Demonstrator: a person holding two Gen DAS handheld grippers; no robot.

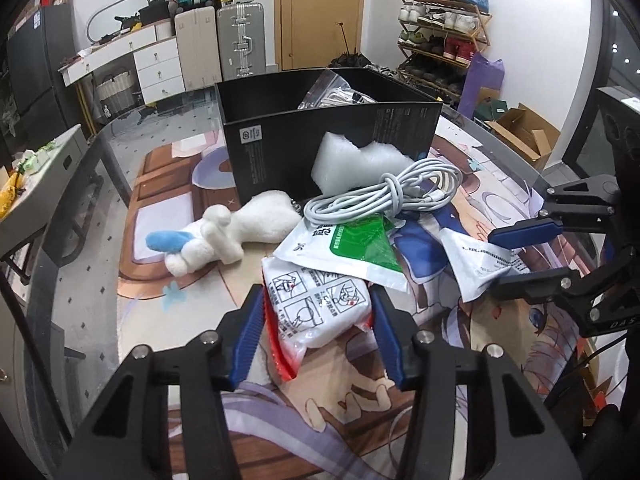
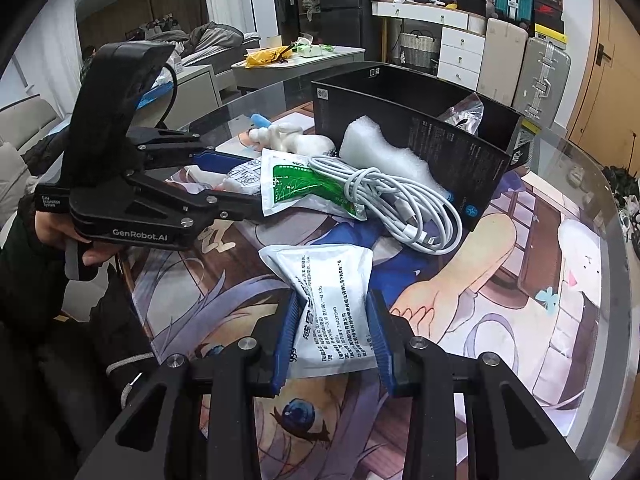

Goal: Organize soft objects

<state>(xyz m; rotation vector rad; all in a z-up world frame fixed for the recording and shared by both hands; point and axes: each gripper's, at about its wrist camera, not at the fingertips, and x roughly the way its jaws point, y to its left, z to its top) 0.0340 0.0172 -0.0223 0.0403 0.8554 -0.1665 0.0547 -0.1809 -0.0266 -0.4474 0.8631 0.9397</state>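
My left gripper [image 1: 318,330] pinches the red-edged pouch [image 1: 316,304], my right gripper [image 2: 334,338] clamps the white sachet [image 2: 328,304]; both sit on the table mat [image 2: 520,300] near the black box [image 1: 320,148], I judge their destination.

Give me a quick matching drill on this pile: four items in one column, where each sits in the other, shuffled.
Items:
1. white cable
2. plush toy
3. zip bag
4. red-edged pack

Places:
A. inside the black box
B. between the left gripper fingers
C. coiled over the green-and-white pouch, in front of the box
D. lying on the mat left of the pile

Pairs: 1-C, 2-D, 3-A, 4-B
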